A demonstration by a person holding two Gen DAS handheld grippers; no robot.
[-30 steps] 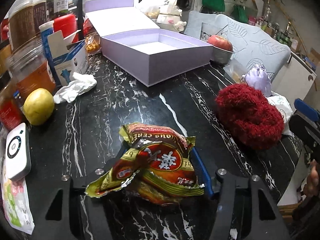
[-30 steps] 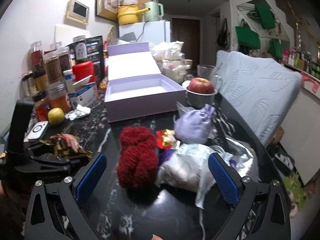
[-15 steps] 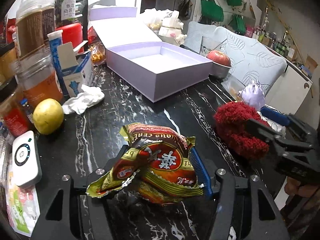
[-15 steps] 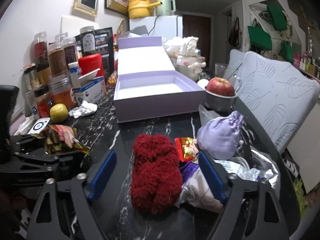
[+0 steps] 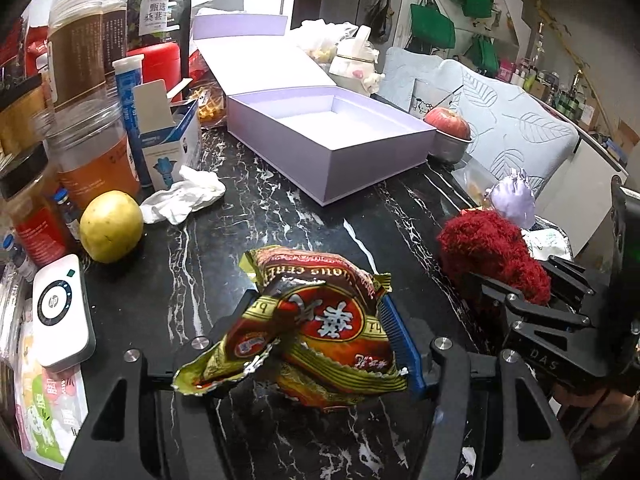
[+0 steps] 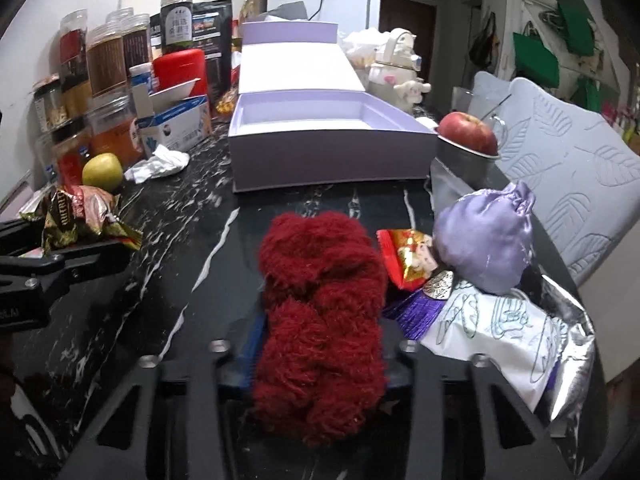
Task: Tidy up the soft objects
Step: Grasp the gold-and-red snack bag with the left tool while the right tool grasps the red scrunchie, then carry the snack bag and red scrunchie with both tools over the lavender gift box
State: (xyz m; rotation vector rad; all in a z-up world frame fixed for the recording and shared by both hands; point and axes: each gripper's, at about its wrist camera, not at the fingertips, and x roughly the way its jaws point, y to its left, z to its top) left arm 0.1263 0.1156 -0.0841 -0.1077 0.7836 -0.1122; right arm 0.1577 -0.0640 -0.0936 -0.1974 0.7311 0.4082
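A crumpled red-and-gold snack packet [image 5: 312,304] is pinched between the blue pads of my left gripper [image 5: 320,344], just above the black marble table [image 5: 280,232]. My right gripper [image 6: 320,344] is closing its jaws on a fluffy dark-red bundle [image 6: 320,280], whose sides the fingers squeeze near the table's right edge. In the left wrist view that bundle [image 5: 488,248] sits at the right with the right gripper [image 5: 520,304] behind it. An open lilac box [image 5: 332,140] stands empty at the table's middle back, its lid flipped up.
Beside the red bundle lie a lilac pouch [image 6: 484,240], a small red packet [image 6: 404,256] and a white-and-silver bag [image 6: 512,332]. An apple in a metal bowl [image 6: 468,132] stands right of the box. At the left are jars [image 5: 92,152], a yellow fruit [image 5: 110,226], a crumpled tissue [image 5: 184,196] and a white device [image 5: 60,312].
My right gripper has moved forward and down around the red bundle, and its wide-open jaws have closed onto it. The left gripper keeps its hold on the snack packet, barely shifted.
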